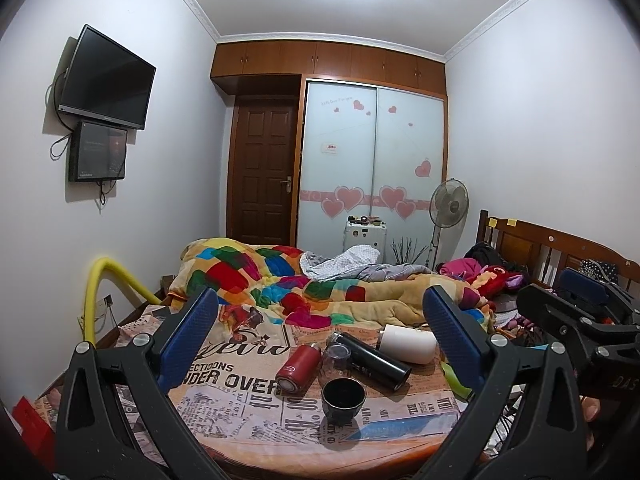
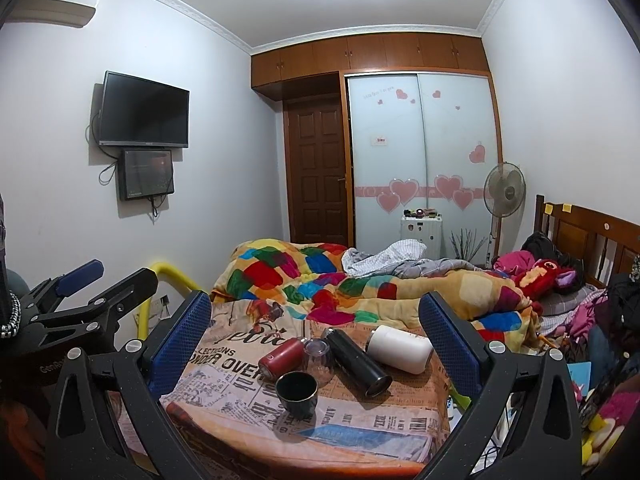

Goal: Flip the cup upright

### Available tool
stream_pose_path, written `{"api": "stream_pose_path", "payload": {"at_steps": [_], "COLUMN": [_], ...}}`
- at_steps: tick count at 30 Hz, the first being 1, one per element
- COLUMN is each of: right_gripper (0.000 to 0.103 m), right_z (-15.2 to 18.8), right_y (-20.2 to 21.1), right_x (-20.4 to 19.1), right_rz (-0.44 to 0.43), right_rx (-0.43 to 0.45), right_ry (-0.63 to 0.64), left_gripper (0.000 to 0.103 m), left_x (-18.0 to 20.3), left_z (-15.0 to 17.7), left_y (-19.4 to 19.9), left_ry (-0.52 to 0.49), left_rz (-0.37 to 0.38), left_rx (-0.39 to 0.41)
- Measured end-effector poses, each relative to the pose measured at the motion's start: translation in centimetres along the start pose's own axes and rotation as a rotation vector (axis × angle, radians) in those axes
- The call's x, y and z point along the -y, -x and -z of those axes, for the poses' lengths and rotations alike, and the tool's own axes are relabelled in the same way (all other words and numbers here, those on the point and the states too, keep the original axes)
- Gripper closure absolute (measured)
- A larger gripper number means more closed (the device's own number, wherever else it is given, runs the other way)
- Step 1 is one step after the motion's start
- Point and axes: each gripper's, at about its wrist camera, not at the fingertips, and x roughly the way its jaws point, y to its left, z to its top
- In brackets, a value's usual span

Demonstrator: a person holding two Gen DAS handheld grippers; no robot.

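A small dark cup (image 1: 343, 399) stands upright, mouth up, near the front of a board covered with newspaper-print cloth (image 1: 240, 412); it also shows in the right wrist view (image 2: 297, 394). Behind it lie a red flask (image 1: 298, 368), a clear glass (image 1: 335, 362), a black flask (image 1: 372, 356) and a white flask (image 1: 408, 343), all on their sides. My left gripper (image 1: 320, 332) is open and empty, above and before the cups. My right gripper (image 2: 316, 332) is open and empty too, and shows at the right in the left wrist view (image 1: 580, 300).
The board rests on a bed with a colourful patchwork quilt (image 1: 288, 284). A yellow rail (image 1: 104, 280) stands at the left. A wooden headboard (image 1: 552, 248), clothes and soft toys are at the right. A fan (image 1: 449, 204) and wardrobe stand behind.
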Motion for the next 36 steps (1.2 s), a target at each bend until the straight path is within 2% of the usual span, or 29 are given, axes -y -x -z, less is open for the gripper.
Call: {"api": "stream_pose_path", "payload": {"at_steps": [36], "right_gripper": [0.000], "right_z": [-0.3], "right_y": [0.3], "right_x": [0.3], "right_rz": [0.009], "right_rx": [0.006], "right_ry": [-0.002], "left_gripper": [0.000], "left_x": [0.6], "left_z": [-0.3], "left_y": [1.0], "left_ry": [-0.008], "left_rz": [0.033], "left_rx": [0.004]}}
